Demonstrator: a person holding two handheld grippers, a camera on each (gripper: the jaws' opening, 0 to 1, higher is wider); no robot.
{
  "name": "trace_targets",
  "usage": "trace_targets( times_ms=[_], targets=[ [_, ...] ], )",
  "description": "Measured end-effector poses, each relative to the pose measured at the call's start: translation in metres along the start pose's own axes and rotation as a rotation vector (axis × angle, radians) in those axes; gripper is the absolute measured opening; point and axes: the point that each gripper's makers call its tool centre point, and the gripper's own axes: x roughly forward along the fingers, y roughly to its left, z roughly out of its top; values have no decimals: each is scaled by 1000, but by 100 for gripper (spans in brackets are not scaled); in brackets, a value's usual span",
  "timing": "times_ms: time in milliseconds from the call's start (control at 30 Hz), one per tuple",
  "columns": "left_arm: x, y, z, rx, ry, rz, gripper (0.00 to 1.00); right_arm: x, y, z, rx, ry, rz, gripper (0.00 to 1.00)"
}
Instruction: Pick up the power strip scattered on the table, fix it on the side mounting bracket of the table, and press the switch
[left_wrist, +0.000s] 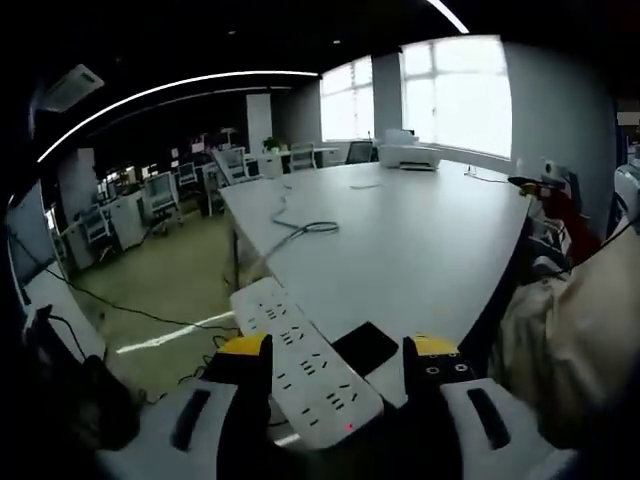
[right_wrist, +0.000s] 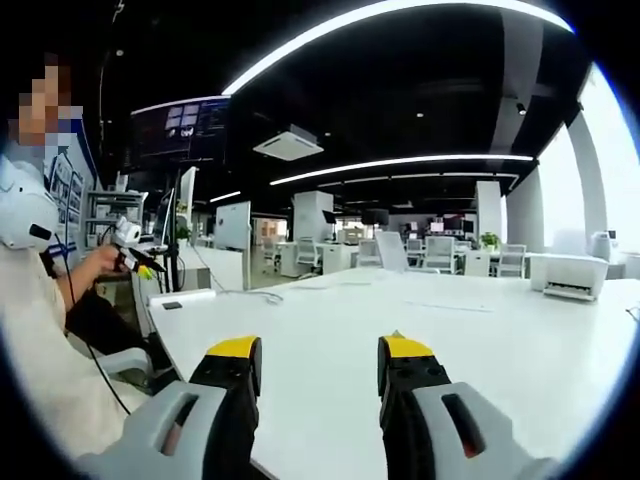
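Hovering at the tabletop (left_wrist: 420, 240) edge, the left hand-held gripper (left_wrist: 340, 362) stands with jaws spread either side of the white power strip (left_wrist: 300, 360), not yet clamping it. The strip lies at the near edge, its cable (left_wrist: 295, 228) trailing across the surface. The right hand-held gripper (right_wrist: 318, 365) waits open and empty above the tabletop. Judging by this, picking up is underway; next, close on the strip.

Each claw (right_wrist: 318, 372) has black jaws, yellow tips, grey housings.
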Motion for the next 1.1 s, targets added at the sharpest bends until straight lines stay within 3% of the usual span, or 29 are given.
trace_targets(
  times_ms=[100, 367, 1100],
  targets=[
    [-1, 0, -11, 8, 47, -37, 50, 0, 0, 1, 0, -1, 1, 43],
    [2, 7, -27, 7, 121, -54, 52, 1, 0, 0, 2, 1, 1, 42],
    [15, 9, -46, 12, 273, -141, 49, 2, 0, -3, 10, 3, 3, 41]
  ],
)
